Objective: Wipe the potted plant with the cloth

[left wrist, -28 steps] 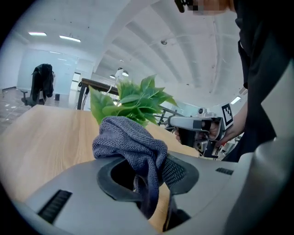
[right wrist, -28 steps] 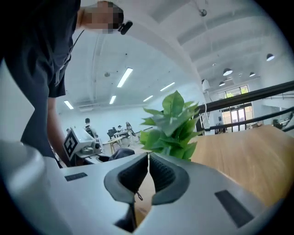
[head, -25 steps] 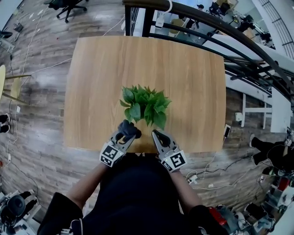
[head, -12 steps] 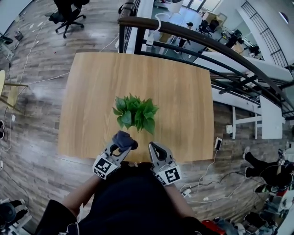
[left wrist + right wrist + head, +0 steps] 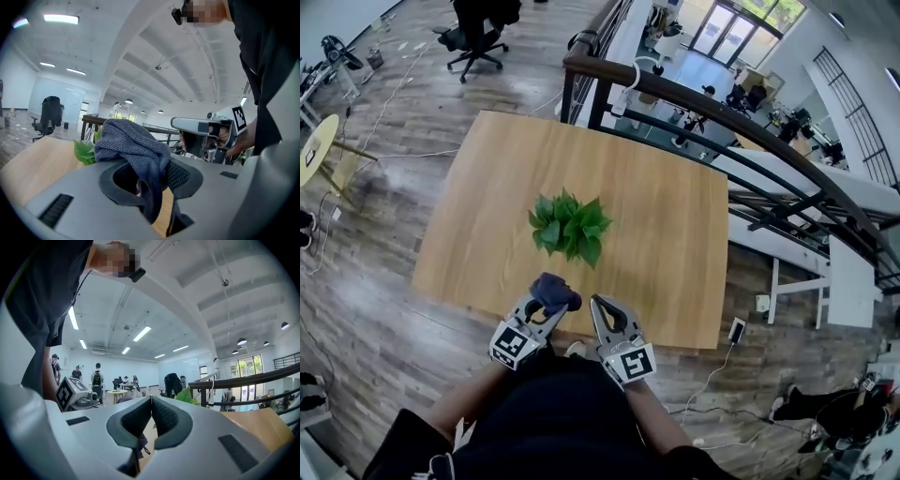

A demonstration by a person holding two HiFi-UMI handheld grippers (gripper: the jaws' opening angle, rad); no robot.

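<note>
Cloth [image 5: 556, 290] pinched tight in left gripper [image 5: 548, 306] | right gripper [image 5: 599, 304] closed, empty | potted plant [image 5: 570, 225] straight ahead, apart from both, a bit closer to the cloth.

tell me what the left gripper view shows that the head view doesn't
Only the left gripper view: the left gripper jaws clamped on the grey cloth, seen close up, and the ceiling lights. Only the head view: the whole wooden table, the plant seen whole from above, the floor and the railing. Both: the cloth, some plant leaves and the right gripper.
</note>
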